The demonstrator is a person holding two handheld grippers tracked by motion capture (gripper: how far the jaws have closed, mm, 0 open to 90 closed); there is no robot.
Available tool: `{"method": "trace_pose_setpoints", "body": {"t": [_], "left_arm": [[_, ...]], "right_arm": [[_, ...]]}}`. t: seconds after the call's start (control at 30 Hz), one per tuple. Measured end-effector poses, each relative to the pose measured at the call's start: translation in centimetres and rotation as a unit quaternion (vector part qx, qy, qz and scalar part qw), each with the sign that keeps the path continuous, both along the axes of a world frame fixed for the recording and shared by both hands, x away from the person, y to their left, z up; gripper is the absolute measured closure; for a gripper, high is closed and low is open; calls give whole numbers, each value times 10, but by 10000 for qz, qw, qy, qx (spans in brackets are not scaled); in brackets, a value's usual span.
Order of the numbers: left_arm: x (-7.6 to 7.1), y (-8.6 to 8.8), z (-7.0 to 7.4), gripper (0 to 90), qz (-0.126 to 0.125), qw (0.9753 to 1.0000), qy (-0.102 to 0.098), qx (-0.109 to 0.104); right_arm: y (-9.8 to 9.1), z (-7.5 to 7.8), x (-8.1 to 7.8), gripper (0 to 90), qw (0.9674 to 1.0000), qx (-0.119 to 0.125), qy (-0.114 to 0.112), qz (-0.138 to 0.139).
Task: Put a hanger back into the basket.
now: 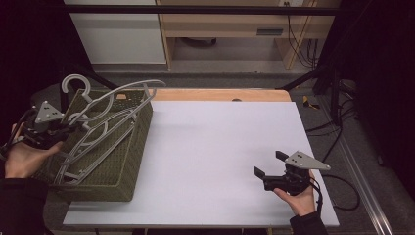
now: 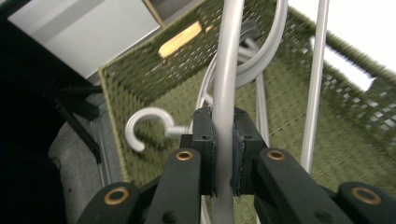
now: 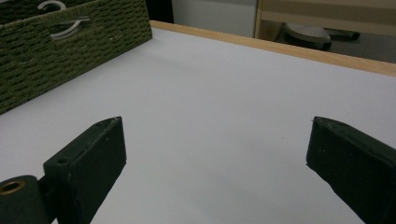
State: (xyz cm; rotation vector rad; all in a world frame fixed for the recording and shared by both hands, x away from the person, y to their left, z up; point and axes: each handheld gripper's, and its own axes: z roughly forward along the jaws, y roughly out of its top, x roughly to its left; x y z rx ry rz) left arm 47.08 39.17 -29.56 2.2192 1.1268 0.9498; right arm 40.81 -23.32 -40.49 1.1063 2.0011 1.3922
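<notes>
Near edge of the bench (image 1: 205, 161), right corner: the right gripper (image 1: 268, 166) rests in a hand whose wrist is cut off by the lower frame edge. Its fingers (image 3: 88, 163) stand wide apart with nothing between them; in the right gripper view only bare white surface lies ahead of them.

Left edge of the bench: the left gripper (image 1: 66, 128) sits over the woven green basket (image 1: 122, 161), and its hand is partly lost against the dark surround. In the left gripper view its fingers (image 2: 204, 144) are closed on a grey hanger (image 2: 225, 93), the pads pressed against either side of one straight bar; below the pads the bar runs out of frame. From the high view the hanger lies tilted across the basket's open top, its hook (image 1: 76, 84) rising past the far left rim.

Inside the basket lie more grey hangers (image 1: 93, 147), overlapping so that their number cannot be made out. The basket's left wall and near left corner are hidden by the hand and sleeve.

Far edge: a bare wooden strip (image 1: 220, 94) runs along the bench.
</notes>
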Motion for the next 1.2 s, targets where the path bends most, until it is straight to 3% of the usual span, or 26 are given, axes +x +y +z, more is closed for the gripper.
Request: {"method": "trace_pose_setpoints", "body": {"t": [0.4,0.67,0.8,1.0,1.1,1.2], "left_arm": [[3,30,-18,825,450,9989,132,-5],[4,41,-31,825,697,9969,362,64],[5,42,-37,825,737,9963,429,51],[11,35,-46,824,748,9949,639,206],[14,32,-55,824,747,9943,735,179],[17,31,-65,823,744,9934,868,9]], "right_arm": [[0,-1,0,54,10000,-30,4,8],[0,-1,1,51,10000,-13,-9,-2],[0,-1,1,50,10000,-16,-1,-11],[0,-1,0,50,10000,-21,-2,-3],[0,-1,1,50,10000,-22,6,0],[0,-1,0,49,10000,-26,13,30]]}}
